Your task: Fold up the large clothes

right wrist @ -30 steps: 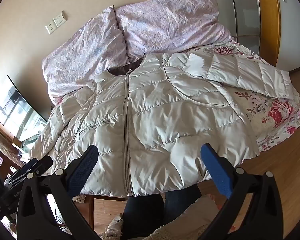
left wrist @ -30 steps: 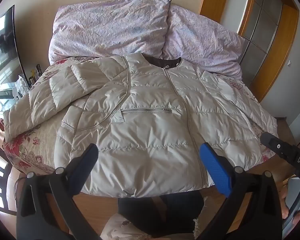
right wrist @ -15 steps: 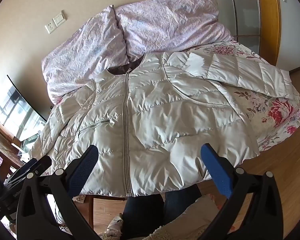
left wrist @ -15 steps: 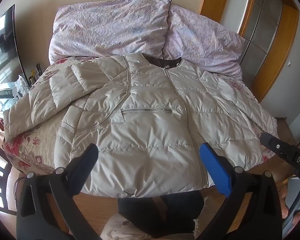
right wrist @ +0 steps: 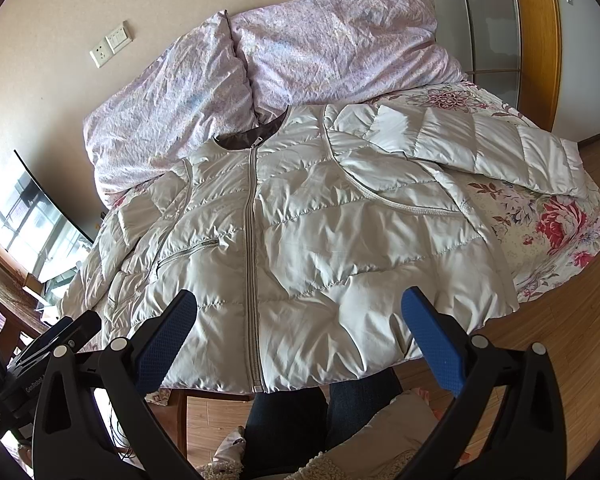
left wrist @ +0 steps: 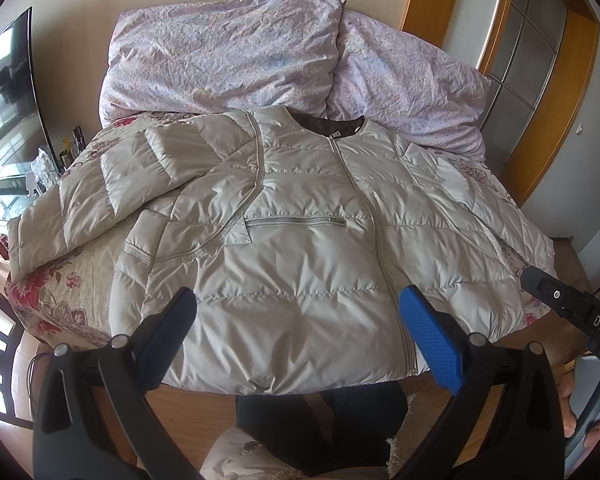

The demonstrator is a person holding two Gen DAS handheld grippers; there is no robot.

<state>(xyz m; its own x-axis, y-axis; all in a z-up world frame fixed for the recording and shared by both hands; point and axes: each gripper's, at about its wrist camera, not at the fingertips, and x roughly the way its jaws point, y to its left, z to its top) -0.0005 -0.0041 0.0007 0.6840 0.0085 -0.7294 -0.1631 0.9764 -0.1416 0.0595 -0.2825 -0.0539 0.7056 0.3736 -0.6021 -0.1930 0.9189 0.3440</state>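
A cream quilted puffer jacket (left wrist: 300,240) (right wrist: 308,232) lies face up and zipped on a floral bedspread, hem toward me, collar toward the pillows. Its sleeves spread out to both sides; the left sleeve (left wrist: 92,200) and the right sleeve (right wrist: 480,140) rest on the bedspread. My left gripper (left wrist: 298,332) hovers open above the hem, holding nothing. My right gripper (right wrist: 300,332) is also open and empty above the hem near the zipper (right wrist: 252,260).
Two lilac pillows (left wrist: 228,56) (right wrist: 332,48) lean against the wall behind the collar. The floral bedspread (right wrist: 552,236) drops to a wooden floor (right wrist: 572,328). A television (left wrist: 4,80) stands left. A person's dark trousers (left wrist: 320,420) show below the hem.
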